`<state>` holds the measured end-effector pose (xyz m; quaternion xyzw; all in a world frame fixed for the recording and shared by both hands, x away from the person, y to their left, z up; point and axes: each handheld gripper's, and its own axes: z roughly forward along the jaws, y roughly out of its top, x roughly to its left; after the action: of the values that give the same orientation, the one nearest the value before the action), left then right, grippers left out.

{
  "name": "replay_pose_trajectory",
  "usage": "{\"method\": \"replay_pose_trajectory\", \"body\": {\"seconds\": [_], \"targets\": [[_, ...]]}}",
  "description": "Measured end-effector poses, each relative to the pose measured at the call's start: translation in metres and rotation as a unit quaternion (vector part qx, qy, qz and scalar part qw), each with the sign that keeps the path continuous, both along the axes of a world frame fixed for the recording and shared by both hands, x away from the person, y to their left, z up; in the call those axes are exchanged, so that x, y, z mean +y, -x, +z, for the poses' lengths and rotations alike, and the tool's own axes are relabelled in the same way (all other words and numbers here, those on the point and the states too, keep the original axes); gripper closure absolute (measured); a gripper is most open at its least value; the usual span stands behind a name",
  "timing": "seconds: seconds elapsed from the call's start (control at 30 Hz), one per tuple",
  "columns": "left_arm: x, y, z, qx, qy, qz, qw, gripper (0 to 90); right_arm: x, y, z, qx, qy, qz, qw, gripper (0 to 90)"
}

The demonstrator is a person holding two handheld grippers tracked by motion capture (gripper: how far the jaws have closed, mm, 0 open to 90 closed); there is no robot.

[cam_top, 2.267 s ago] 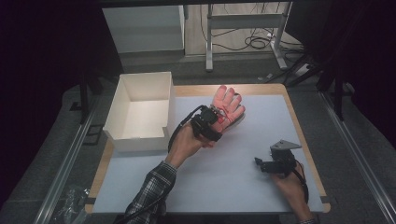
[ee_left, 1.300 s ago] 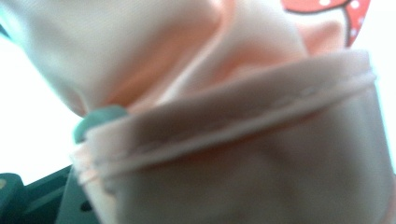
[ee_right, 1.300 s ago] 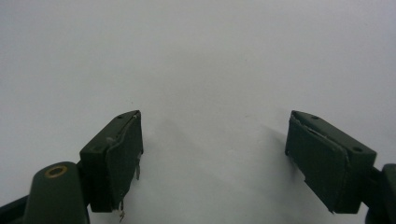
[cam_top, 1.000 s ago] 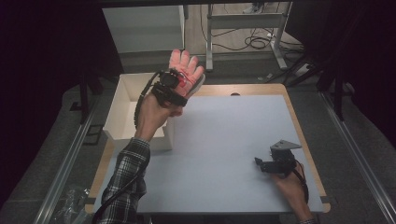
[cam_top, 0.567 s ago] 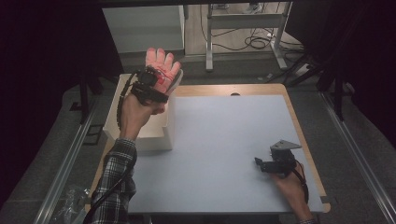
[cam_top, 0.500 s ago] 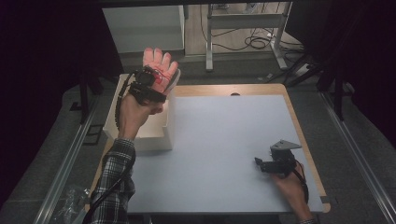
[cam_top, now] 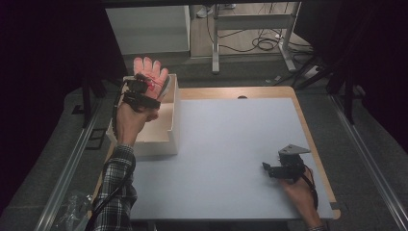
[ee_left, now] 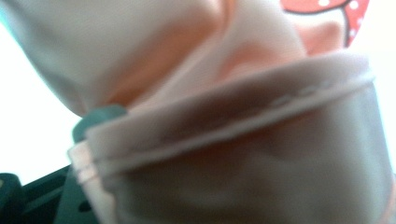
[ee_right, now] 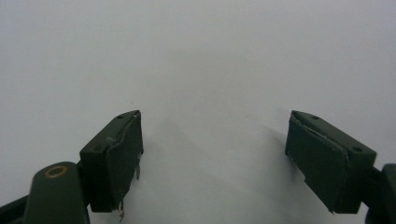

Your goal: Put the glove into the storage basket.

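From above, the left gripper [cam_top: 144,89] clamps a pale pink glove [cam_top: 150,72] (red patch at its palm) over the white box [cam_top: 169,126], fingers pointing away; close up, its hemmed cuff [ee_left: 224,126] blurs; the right gripper [ee_right: 215,154] rests agape on the table [ee_right: 210,56].

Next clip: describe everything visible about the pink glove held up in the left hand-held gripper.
The pink glove looks like soft, thin fabric or rubber, pale pink with a red patch carrying white dots. Its fingers point up and away, spread like an open hand. The left hand-held gripper is shut on its cuff end; in the left gripper view the stitched, rolled cuff hem lies right against the camera. It is held in the air above the far end of the white box, not touching it.
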<state>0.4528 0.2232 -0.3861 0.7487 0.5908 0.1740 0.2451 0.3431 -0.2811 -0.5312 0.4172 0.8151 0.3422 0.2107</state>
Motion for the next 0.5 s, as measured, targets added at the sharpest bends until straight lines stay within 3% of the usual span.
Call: {"method": "replay_pose_trajectory", "body": {"seconds": [0.5], "targets": [[0.000, -0.013, -0.043, 0.022, 0.012, 0.009, 0.9996, 38.0, 0.000, 0.000, 0.000, 0.000, 0.000, 0.000, 1.0000, 19.2]]}}
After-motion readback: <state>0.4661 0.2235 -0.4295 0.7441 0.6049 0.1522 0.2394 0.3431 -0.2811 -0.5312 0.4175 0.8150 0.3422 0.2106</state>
